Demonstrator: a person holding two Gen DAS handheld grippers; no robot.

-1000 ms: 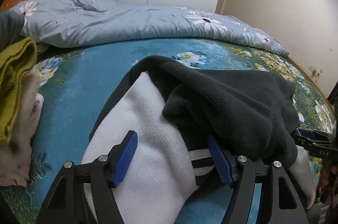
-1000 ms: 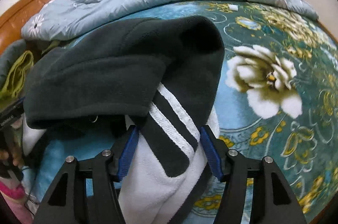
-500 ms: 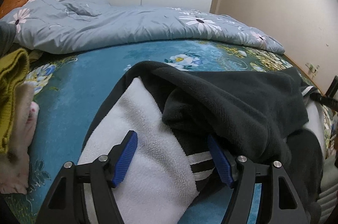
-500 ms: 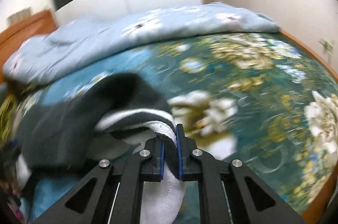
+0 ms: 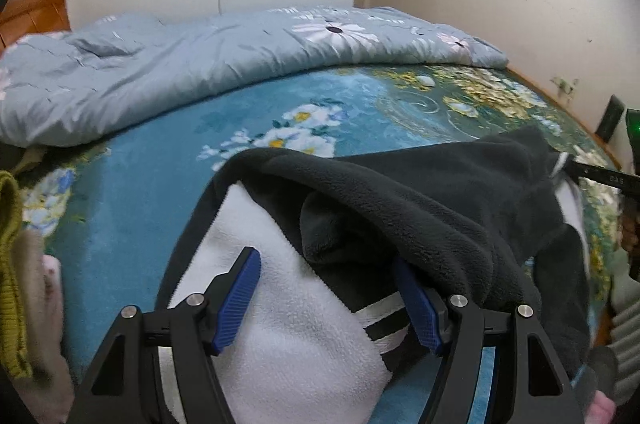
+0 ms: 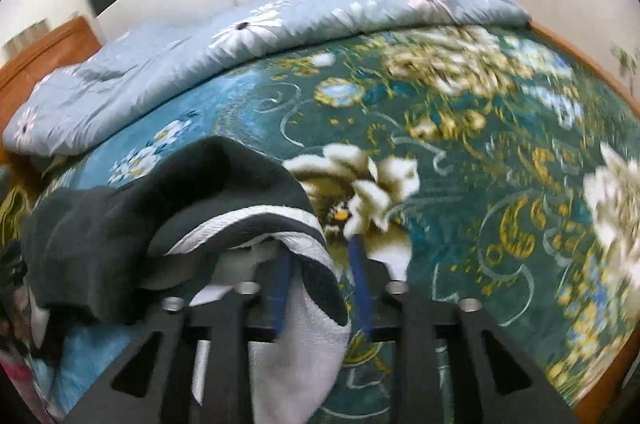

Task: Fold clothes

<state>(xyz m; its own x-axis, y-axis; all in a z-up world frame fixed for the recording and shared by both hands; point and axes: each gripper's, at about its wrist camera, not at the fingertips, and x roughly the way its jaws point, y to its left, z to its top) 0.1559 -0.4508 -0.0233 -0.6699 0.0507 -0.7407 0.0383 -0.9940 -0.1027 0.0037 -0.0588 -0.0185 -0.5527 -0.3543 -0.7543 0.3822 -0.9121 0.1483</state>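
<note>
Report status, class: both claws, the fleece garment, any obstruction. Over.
Left claw open, astride fleece garment. Right claw opening, striped edge loose between pads. Clothes pile off left; nothing blocking.

The left gripper (image 5: 328,298) stands wide, angled downward, pads apart. The right gripper (image 6: 320,288), also angled downward, is opening, fleece draped between its pads.
</note>
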